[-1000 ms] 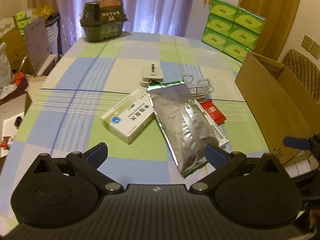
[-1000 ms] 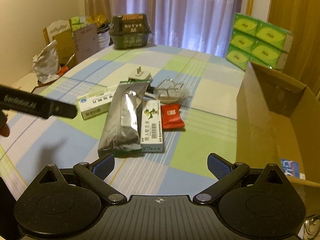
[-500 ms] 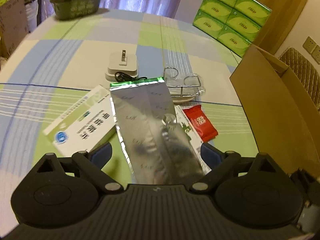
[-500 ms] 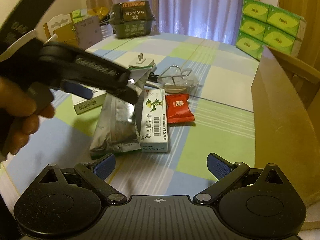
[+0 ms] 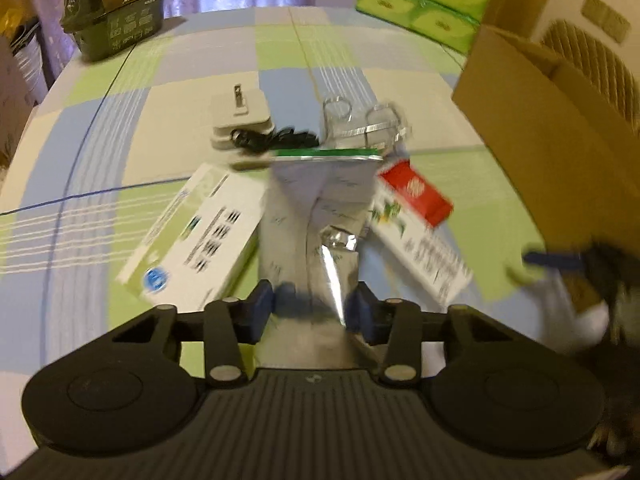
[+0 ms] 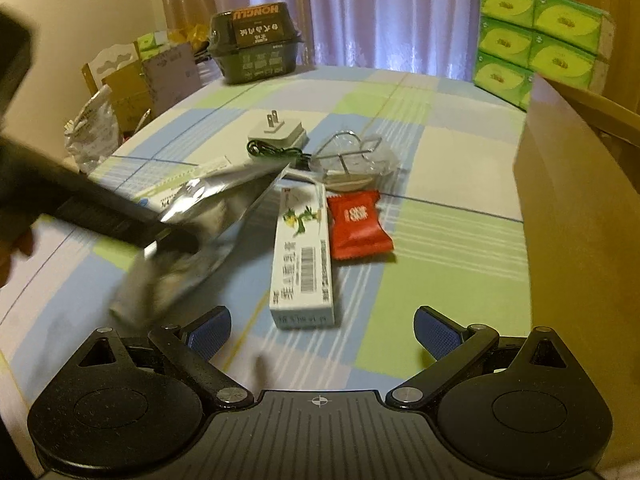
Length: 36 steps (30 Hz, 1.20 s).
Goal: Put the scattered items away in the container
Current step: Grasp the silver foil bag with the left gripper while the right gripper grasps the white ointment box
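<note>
Closing since a second ago, our left gripper [image 5: 314, 306] jaws now pinch the pouch [image 5: 316, 216], lifting toward the box [image 5: 532, 120]; right gripper [image 6: 322, 330] jaws spread.

The left gripper [image 5: 316, 308] has its blue pads pressed against the near end of the silver foil pouch [image 5: 320, 216], which runs toward twelve o'clock; a white-and-green box [image 5: 196, 240] lies at its ten o'clock side, touching it; a long white carton [image 5: 420, 252] and a red sachet [image 5: 416, 194] lie at two o'clock; the cardboard box [image 5: 532, 128] stands further right; the view is blurred.
</note>
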Each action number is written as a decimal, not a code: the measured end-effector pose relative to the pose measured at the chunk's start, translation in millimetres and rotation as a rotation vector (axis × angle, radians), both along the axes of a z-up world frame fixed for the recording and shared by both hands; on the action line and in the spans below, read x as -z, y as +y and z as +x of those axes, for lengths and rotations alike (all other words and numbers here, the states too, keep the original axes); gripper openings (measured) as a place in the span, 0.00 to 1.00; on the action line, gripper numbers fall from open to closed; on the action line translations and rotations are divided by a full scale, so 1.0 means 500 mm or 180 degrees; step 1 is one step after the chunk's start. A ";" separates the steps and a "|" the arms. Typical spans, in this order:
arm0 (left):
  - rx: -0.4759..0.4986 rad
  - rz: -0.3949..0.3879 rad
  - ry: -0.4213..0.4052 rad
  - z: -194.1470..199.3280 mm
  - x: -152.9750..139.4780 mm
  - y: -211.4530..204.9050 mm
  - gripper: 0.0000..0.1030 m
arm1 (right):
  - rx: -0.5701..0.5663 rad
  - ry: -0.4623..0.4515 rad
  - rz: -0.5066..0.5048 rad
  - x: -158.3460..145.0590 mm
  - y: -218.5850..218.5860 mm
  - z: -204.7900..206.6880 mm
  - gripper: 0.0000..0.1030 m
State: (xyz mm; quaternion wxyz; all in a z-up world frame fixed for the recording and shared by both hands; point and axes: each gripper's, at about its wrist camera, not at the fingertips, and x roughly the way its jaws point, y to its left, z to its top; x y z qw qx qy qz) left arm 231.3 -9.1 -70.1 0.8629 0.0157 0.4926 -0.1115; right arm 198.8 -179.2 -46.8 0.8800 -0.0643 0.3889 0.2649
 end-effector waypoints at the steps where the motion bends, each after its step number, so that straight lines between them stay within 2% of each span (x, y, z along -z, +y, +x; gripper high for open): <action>1: 0.0010 0.0027 0.0018 -0.006 0.001 0.007 0.35 | -0.0023 0.0002 0.0002 0.003 0.008 0.009 0.95; 2: 0.0018 0.0047 0.0027 -0.010 0.002 0.014 0.35 | -0.0058 0.0029 -0.0001 0.007 0.017 0.020 0.81; 3: 0.0026 0.0049 0.0031 -0.014 0.003 0.019 0.35 | -0.0099 0.0070 -0.0008 0.013 0.027 0.032 0.77; 5: 0.0030 0.0034 0.0028 -0.019 0.002 0.025 0.35 | -0.0148 0.0082 -0.0056 0.021 0.046 0.048 0.77; 6: 0.0051 0.0047 0.0018 -0.020 0.001 0.023 0.35 | -0.0173 0.0079 -0.0092 0.026 0.053 0.053 0.70; 8: 0.0108 0.0088 -0.0001 -0.020 -0.001 0.019 0.44 | -0.0217 0.0092 -0.0179 0.031 0.064 0.059 0.40; 9: 0.0141 0.0097 -0.0010 -0.019 -0.002 0.017 0.51 | -0.0198 0.0115 -0.0213 0.032 0.065 0.060 0.40; 14: 0.0315 0.0136 0.0033 0.002 0.005 0.000 0.54 | -0.0060 0.0228 -0.0252 0.024 0.024 0.021 0.39; 21: 0.0683 0.0498 0.0154 0.049 0.032 -0.049 0.53 | 0.0093 0.0325 -0.0297 0.017 -0.069 -0.090 0.40; 25: 0.0801 0.0721 0.0267 0.065 0.050 -0.064 0.40 | 0.0147 0.0301 -0.0268 0.013 -0.088 -0.115 0.40; 27: 0.0855 0.0739 0.0283 0.057 0.047 -0.066 0.36 | 0.0125 0.0285 -0.0266 0.013 -0.085 -0.116 0.52; 28: 0.0891 0.0735 0.0303 0.049 0.045 -0.068 0.35 | 0.0145 0.0265 -0.0253 0.012 -0.083 -0.115 0.69; 29: 0.0940 0.0731 0.0329 0.037 0.045 -0.071 0.35 | 0.0149 0.0243 -0.0223 0.010 -0.082 -0.115 0.72; 33: 0.1177 0.0728 0.0448 -0.021 0.048 -0.085 0.35 | 0.0068 0.0245 -0.0182 0.006 -0.071 -0.104 0.72; 36: 0.1233 0.0686 0.0576 -0.033 0.051 -0.088 0.40 | 0.0033 0.0319 -0.0224 0.011 -0.061 -0.085 0.72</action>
